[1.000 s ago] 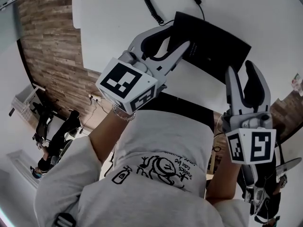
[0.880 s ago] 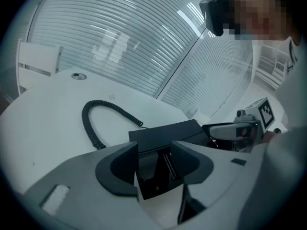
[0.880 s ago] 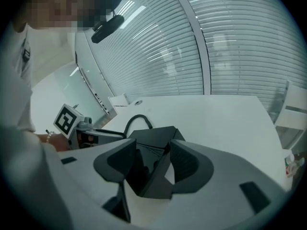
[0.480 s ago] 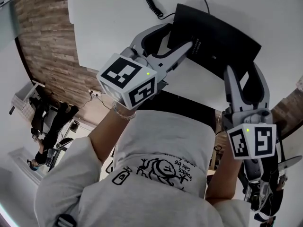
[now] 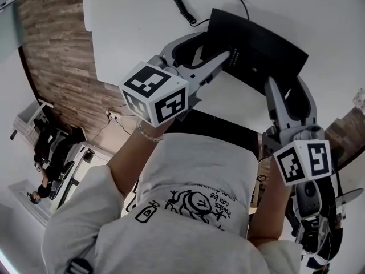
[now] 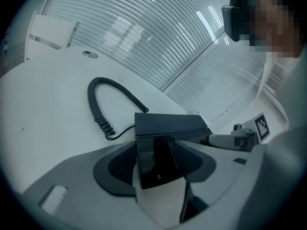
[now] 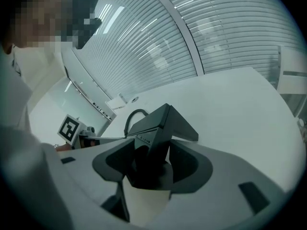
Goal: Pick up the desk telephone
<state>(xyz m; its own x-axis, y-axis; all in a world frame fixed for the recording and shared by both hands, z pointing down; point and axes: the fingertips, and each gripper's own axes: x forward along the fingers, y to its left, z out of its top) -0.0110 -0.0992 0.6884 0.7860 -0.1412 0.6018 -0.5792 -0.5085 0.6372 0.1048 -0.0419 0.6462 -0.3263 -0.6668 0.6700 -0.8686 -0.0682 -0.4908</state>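
Observation:
The black desk telephone [image 5: 259,44] lies on the white table [image 5: 137,33], its coiled cord [image 5: 179,4] trailing off behind it. My left gripper [image 5: 218,45] straddles the phone's left corner [image 6: 160,128]. My right gripper [image 5: 287,87] straddles its near right corner [image 7: 156,126]. Both pairs of jaws have just been opening and now stand wide. The phone's edge sits between each pair, and I see no pad pressing on it. In the left gripper view the cord [image 6: 98,109] curls to the left of the phone.
The table's rounded edge [image 5: 94,67] runs close by on the left, with wooden floor [image 5: 54,50] below it. Slatted blinds [image 6: 158,47] fill the background of both gripper views. A person's grey-sleeved body [image 5: 188,204] takes up the lower part of the head view.
Both grippers have sunk slightly and rolled, and their jaws stand wider around the phone's corners. The phone itself has barely shifted on the table.

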